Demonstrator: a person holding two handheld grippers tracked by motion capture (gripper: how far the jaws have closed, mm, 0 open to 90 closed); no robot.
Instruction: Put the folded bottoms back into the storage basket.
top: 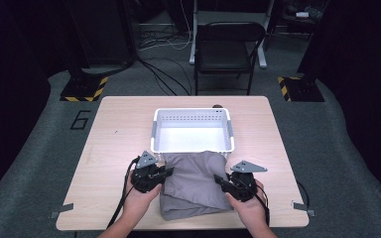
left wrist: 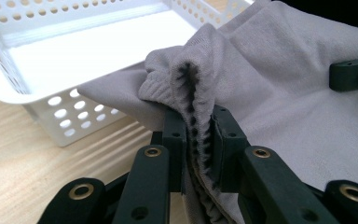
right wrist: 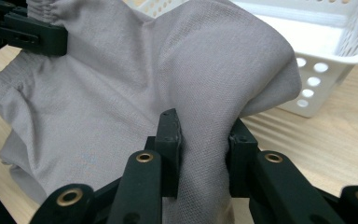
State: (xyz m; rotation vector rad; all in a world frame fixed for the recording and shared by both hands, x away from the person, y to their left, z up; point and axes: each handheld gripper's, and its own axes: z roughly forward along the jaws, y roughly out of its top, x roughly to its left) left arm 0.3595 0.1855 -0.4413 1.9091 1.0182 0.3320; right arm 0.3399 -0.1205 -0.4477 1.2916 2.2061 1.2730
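On the desk (top: 109,144), the white basket (top: 155,130) stands just beyond the grey cloth (top: 196,183), whose far edge touches its near wall. The left tool (top: 167,171) clamps the cloth's left side and the right tool (top: 219,179) its right, equally near the basket.

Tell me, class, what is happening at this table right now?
A person holds a gripper in each hand. The left gripper and the right gripper are each shut on an edge of a folded grey garment, which lies on the wooden table just in front of an empty white basket.
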